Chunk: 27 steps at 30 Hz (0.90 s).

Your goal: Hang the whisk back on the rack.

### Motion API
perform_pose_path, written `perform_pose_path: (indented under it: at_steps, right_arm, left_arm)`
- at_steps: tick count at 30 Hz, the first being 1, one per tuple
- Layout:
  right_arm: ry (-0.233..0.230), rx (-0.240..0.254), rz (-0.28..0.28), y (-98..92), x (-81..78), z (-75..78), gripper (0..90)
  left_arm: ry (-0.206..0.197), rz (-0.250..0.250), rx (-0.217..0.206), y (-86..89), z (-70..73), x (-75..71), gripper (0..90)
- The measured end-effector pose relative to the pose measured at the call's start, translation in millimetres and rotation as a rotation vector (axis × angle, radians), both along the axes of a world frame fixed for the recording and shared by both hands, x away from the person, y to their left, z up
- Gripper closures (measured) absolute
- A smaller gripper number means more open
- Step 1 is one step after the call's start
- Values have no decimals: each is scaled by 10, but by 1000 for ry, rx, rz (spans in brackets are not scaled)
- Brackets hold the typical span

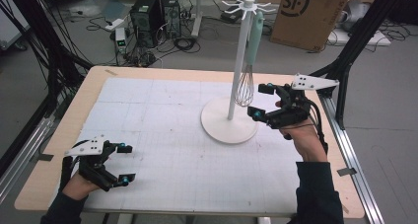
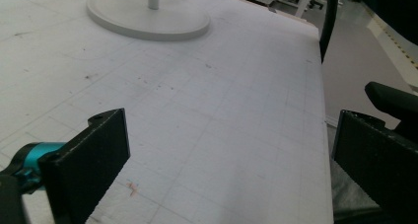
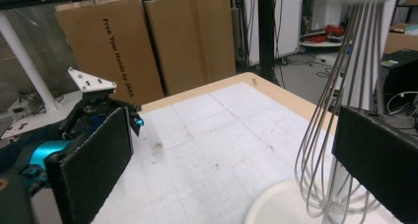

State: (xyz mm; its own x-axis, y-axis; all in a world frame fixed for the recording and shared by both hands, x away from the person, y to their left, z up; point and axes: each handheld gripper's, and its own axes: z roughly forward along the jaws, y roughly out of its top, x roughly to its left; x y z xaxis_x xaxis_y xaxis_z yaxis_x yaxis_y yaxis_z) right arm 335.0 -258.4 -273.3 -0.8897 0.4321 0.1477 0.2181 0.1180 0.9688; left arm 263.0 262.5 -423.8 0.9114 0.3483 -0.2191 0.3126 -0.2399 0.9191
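1. On the tabletop (image 1: 148, 73), a white gridded mat covers nearly all the wood; faint stains mark it in the left gripper view.
2. Far right on the mat stands a white rack (image 1: 229, 120) with a round base and hooked top.
3. A whisk (image 1: 245, 88) with a pale green handle hangs from the rack, wires down, just above the base.
4. The right tongs (image 1: 260, 100) are released, jaws wide, just right of the whisk wires; the pads do not press them.
5. The left tongs (image 1: 125, 163) rest released at the near left corner, grasping nothing.
6. Beyond the tabletop: grey floor, cables, computer towers (image 1: 155, 12), cardboard boxes (image 1: 308, 14).
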Motion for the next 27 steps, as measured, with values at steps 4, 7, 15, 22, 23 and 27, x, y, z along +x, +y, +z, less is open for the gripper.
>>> perform_pose_path:
  at_steps: [4,7,15,22,23,27]
  right_arm:
    - [-3,-5,-7,-1,-56,-100,7]
    - [-9,3,-12,-7,-116,-153,7]
    - [-3,-8,-37,-37,-297,-306,7]
    - [16,-63,-33,-21,-414,-486,7]
    - [20,-67,-32,-19,-429,-512,8]
    - [25,-85,-35,-21,-492,-610,7]
  left_arm:
    - [4,16,-8,10,3,0,17]
    - [0,28,-25,25,12,7,17]
    - [-4,45,-60,49,29,16,17]
    - [-5,44,-61,52,38,30,17]
    - [0,43,-64,51,41,32,17]
    - [11,40,-65,37,58,48,17]
